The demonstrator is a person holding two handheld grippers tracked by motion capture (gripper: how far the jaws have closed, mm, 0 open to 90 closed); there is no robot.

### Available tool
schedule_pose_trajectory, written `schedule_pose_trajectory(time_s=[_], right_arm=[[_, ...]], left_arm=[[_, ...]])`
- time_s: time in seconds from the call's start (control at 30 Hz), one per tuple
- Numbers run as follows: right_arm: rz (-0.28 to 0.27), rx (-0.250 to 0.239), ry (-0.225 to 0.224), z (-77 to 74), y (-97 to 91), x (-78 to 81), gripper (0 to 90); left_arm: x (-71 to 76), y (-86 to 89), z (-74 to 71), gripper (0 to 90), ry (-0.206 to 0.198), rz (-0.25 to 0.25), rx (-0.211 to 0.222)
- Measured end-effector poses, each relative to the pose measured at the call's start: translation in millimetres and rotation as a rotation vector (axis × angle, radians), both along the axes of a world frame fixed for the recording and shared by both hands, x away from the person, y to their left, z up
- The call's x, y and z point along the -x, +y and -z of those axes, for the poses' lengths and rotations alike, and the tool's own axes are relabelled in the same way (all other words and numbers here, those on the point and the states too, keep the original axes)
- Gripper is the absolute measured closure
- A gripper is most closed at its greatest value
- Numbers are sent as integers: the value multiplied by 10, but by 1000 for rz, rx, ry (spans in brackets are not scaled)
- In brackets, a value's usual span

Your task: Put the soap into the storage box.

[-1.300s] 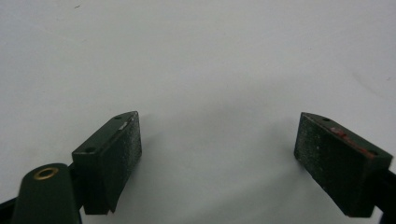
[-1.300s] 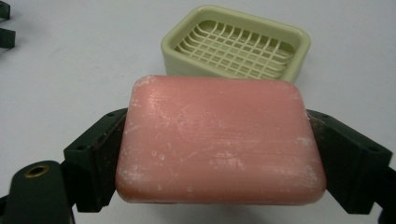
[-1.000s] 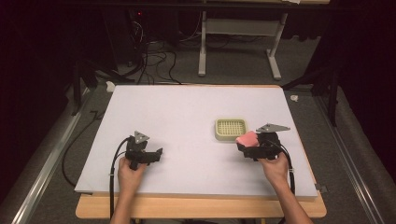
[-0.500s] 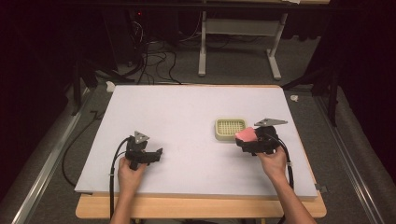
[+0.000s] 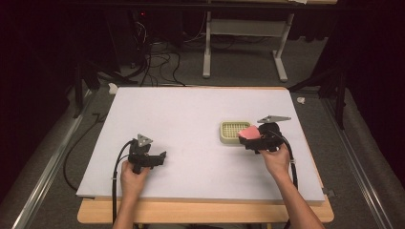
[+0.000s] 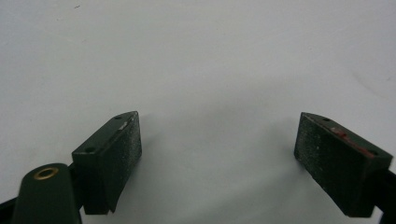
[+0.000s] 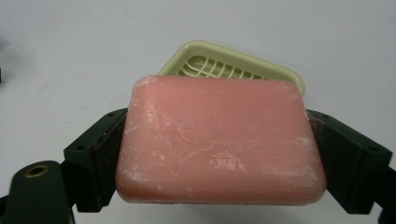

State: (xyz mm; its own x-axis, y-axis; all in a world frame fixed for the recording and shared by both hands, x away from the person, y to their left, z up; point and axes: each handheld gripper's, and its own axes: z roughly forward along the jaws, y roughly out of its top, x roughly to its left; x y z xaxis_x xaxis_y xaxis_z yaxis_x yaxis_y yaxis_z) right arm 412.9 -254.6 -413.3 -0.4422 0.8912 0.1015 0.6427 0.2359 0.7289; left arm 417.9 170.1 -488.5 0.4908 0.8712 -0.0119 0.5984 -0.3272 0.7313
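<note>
Your white table [image 5: 191,119] lies bare from its far edge down to the near one, except at the right. One pale green soap dish [image 5: 234,132] sits well inside the right edge. Your right gripper [image 5: 252,137] clamps one pink soap bar [image 7: 219,140] just beside it; your left gripper [image 5: 157,160] rests near the front edge, jaws spread on nothing.

White table [image 5: 191,119] on wooden base, pale green slatted soap dish [image 5: 232,132] right of centre.
</note>
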Motion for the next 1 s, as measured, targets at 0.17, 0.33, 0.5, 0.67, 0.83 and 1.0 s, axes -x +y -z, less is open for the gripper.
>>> schedule_pose_trajectory(time_s=[0.17,0.33,0.5,0.67,0.83,1.0], right_arm=[[6,16,17,31,37,-82,136],[10,26,26,20,90,-148,136],[11,28,35,22,150,-205,136],[9,42,47,27,205,-264,136],[16,46,55,26,253,-328,136],[16,50,64,54,273,-359,136]], left_arm=[[0,0,0,155,0,0,0],[0,0,0,155,0,0,1],[0,0,0,155,0,0,0],[0,0,0,155,0,0,0],[0,1,0,155,0,0,0],[0,1,0,155,0,0,1]])
